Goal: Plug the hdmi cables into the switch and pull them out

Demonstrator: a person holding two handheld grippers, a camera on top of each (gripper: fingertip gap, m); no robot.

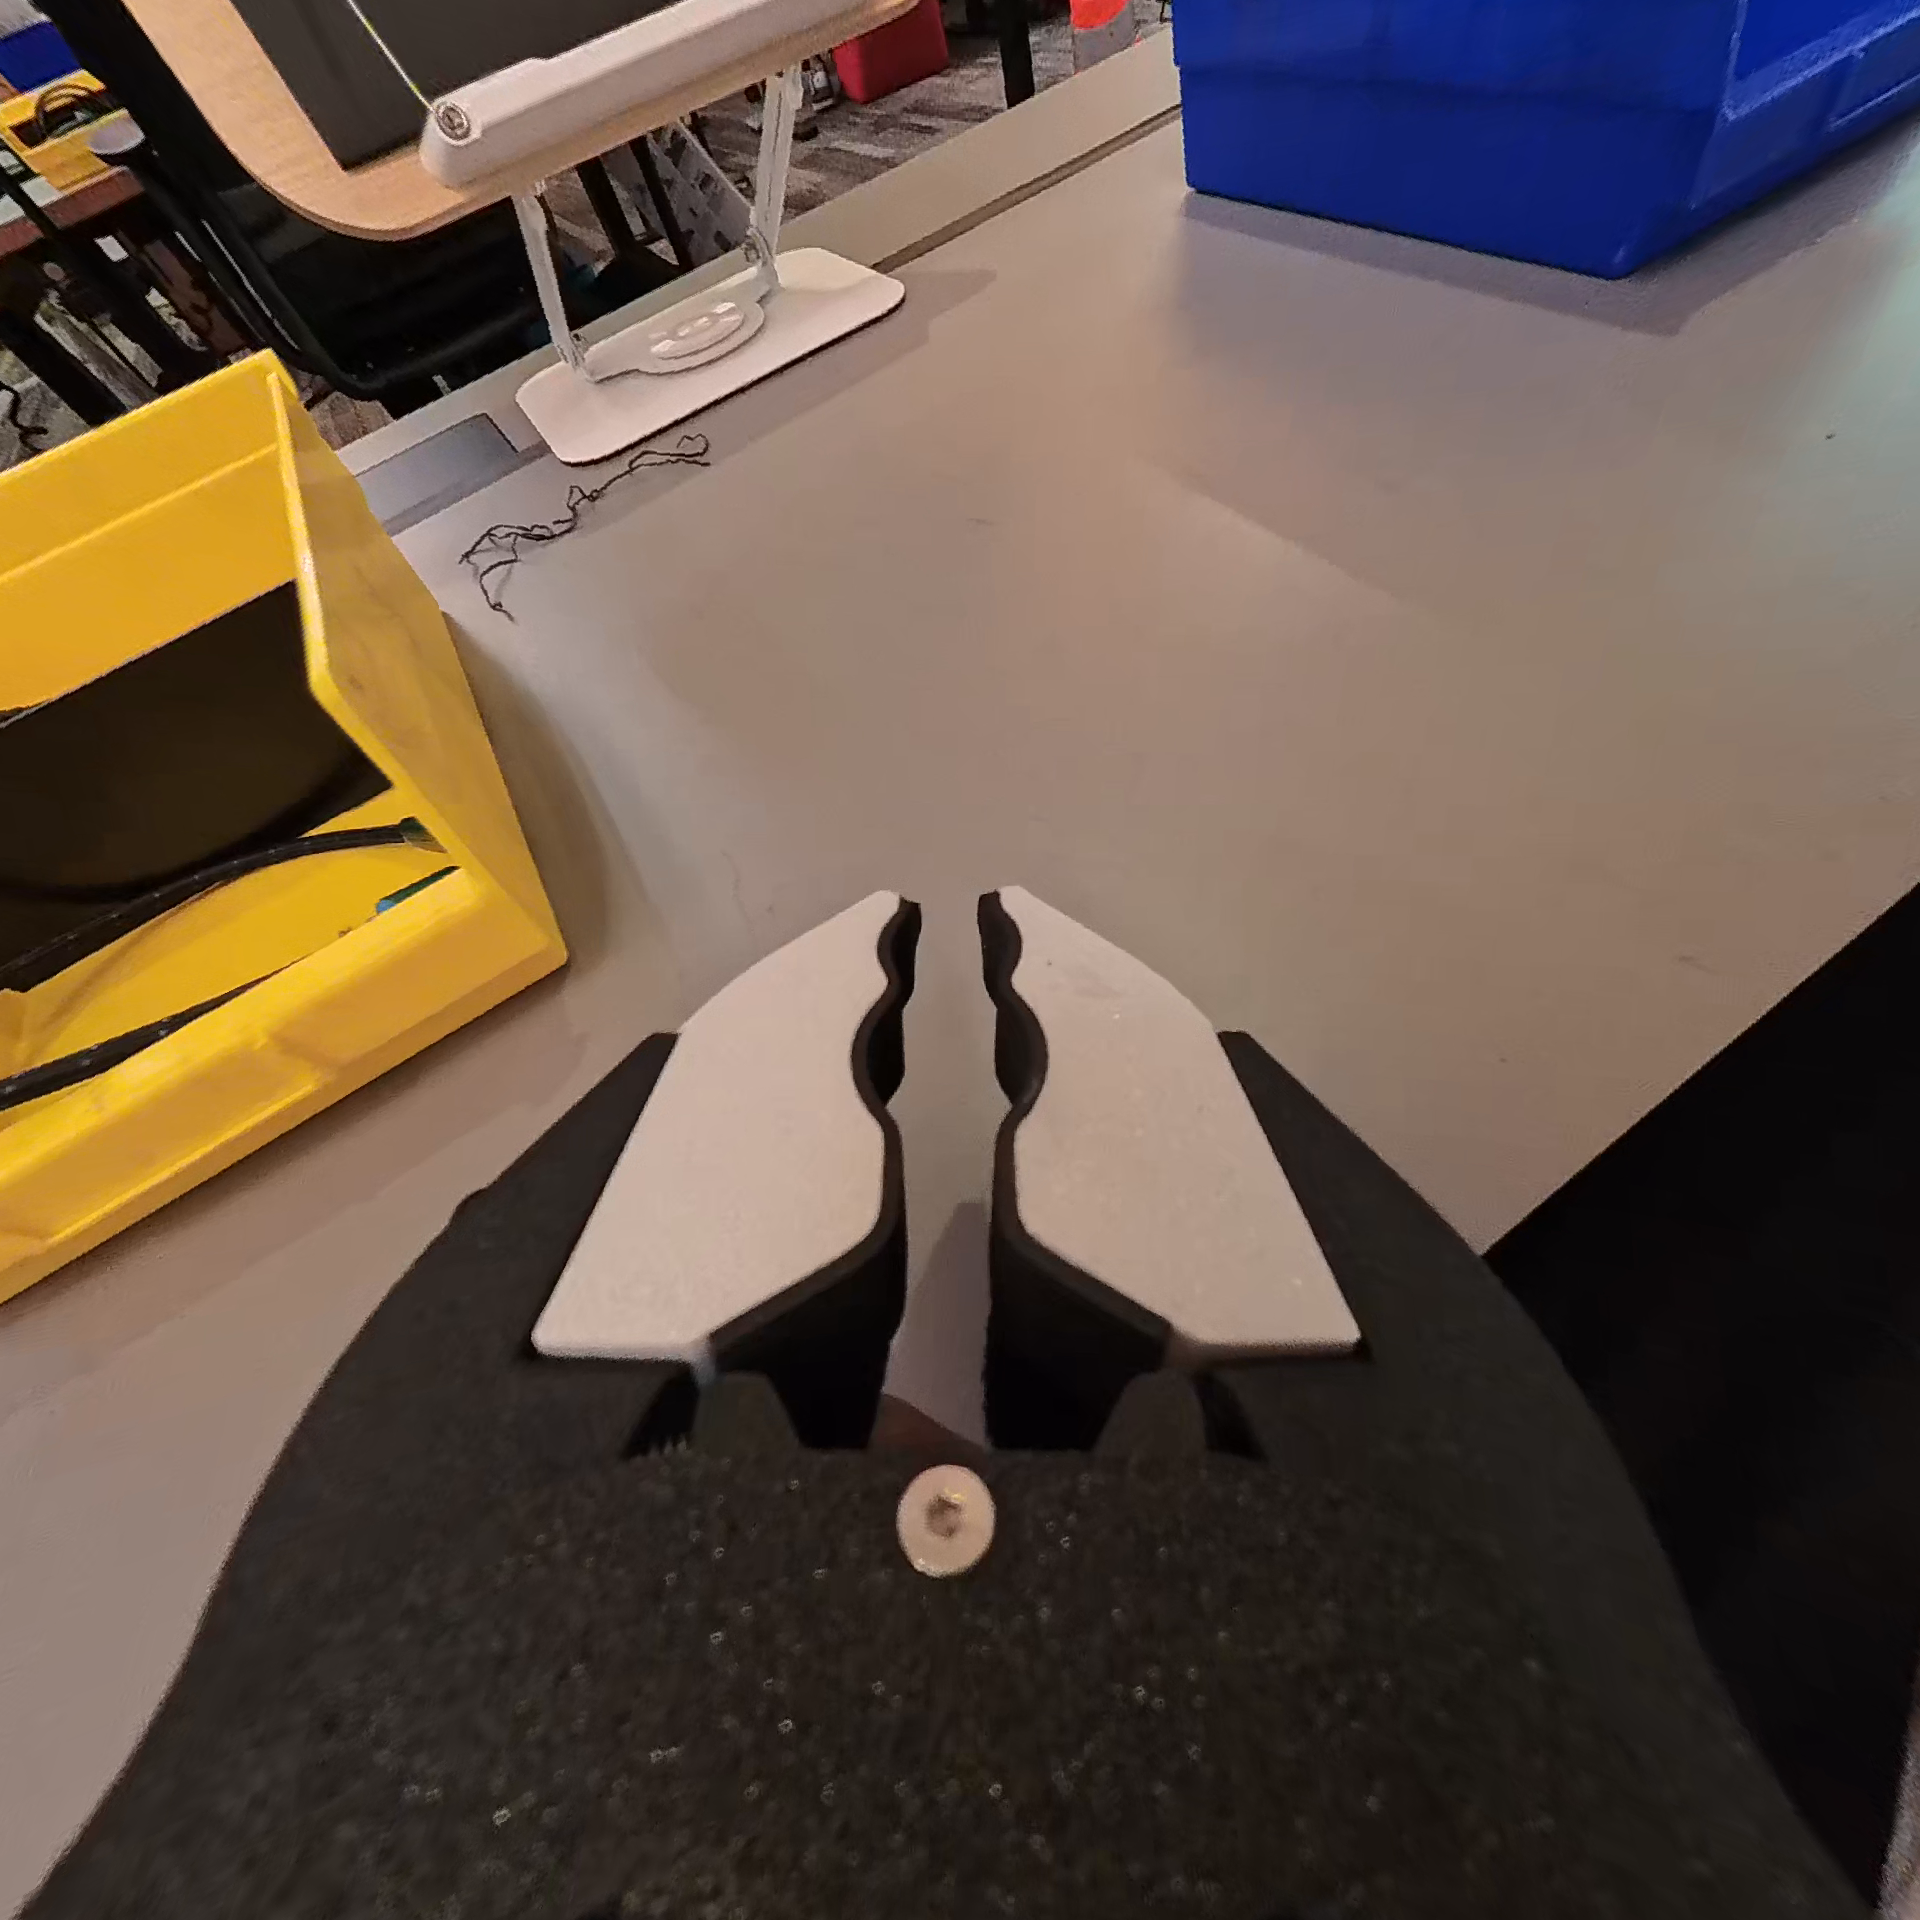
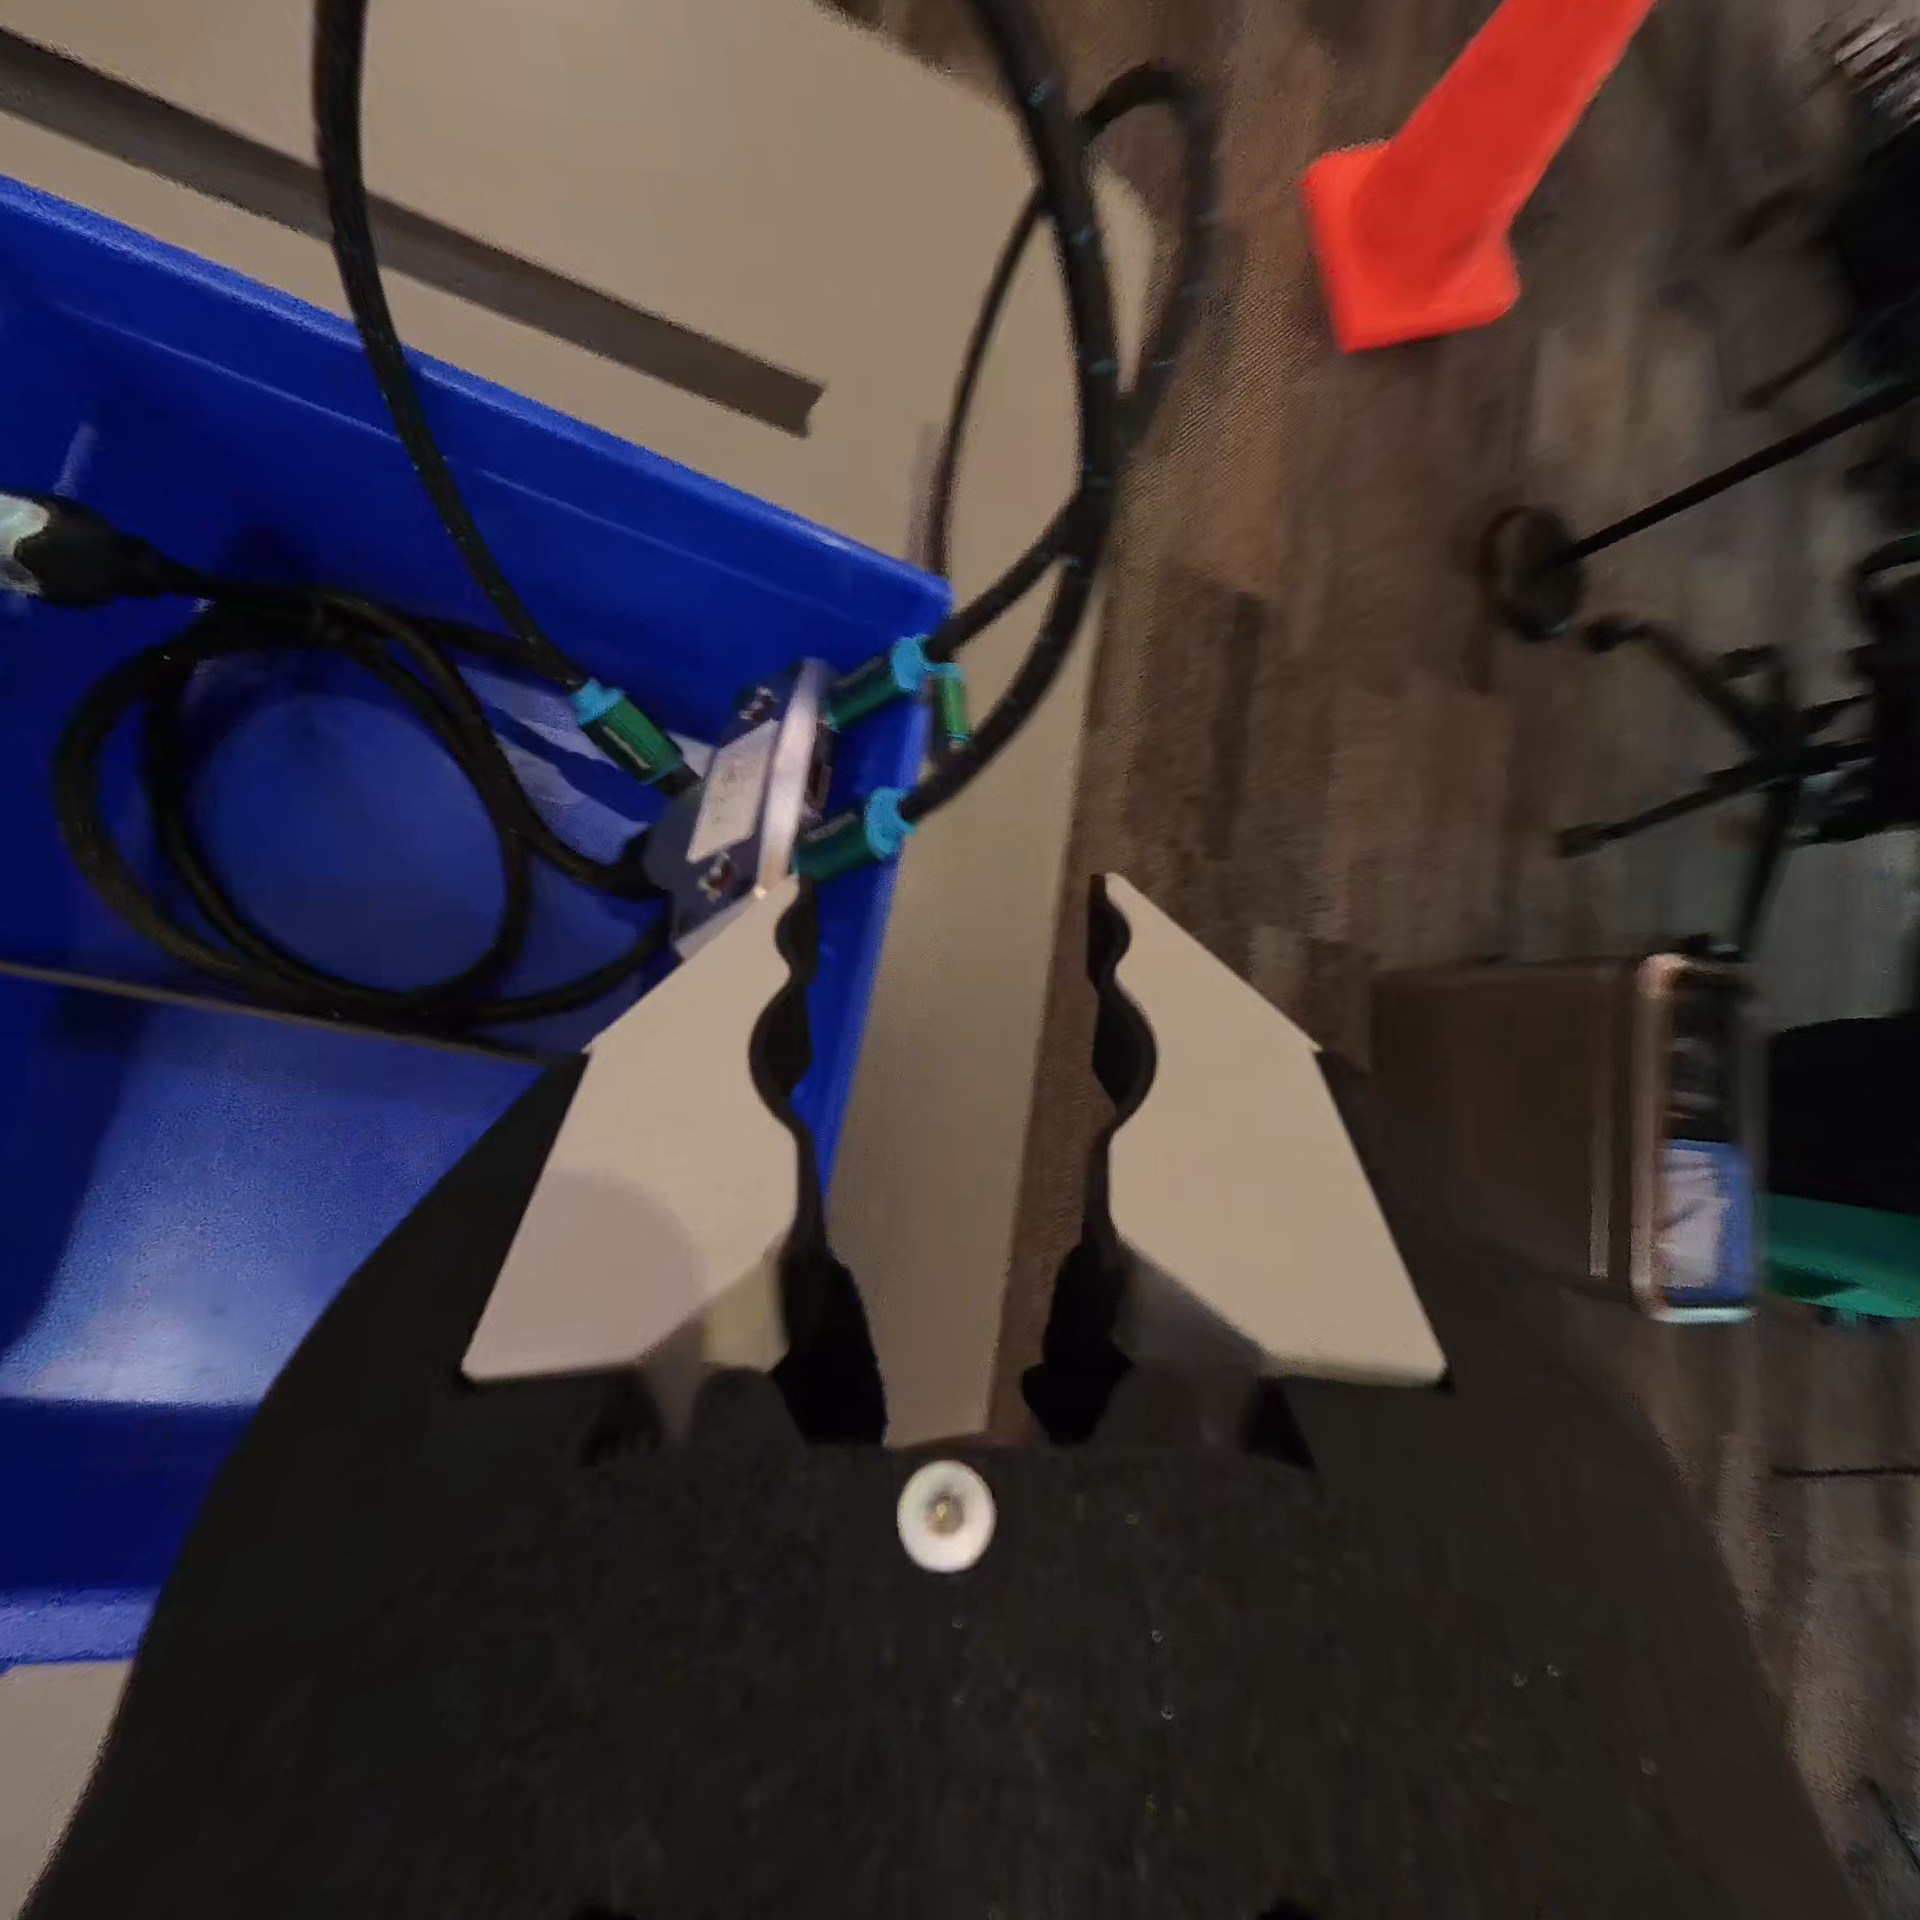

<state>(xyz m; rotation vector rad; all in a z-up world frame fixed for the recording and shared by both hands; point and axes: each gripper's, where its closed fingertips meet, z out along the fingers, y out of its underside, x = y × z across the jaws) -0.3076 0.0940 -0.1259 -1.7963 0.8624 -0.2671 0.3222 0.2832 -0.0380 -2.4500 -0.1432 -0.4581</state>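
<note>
Blue is the bin [image 2: 312, 644] where we see the small silver switch [image 2: 750, 795], resting at its corner just ahead of our right gripper [image 2: 945, 904]. Black cables [image 2: 416, 343] with green plugs [image 2: 868, 686] are pushed into the switch, and one cable lies coiled inside the bin. Our right gripper is open wide and holds nothing. Our left gripper [image 1: 949, 902] hangs over the grey surface [image 1: 1247, 675], open only a little, empty, near a yellow bin [image 1: 343, 831].
</note>
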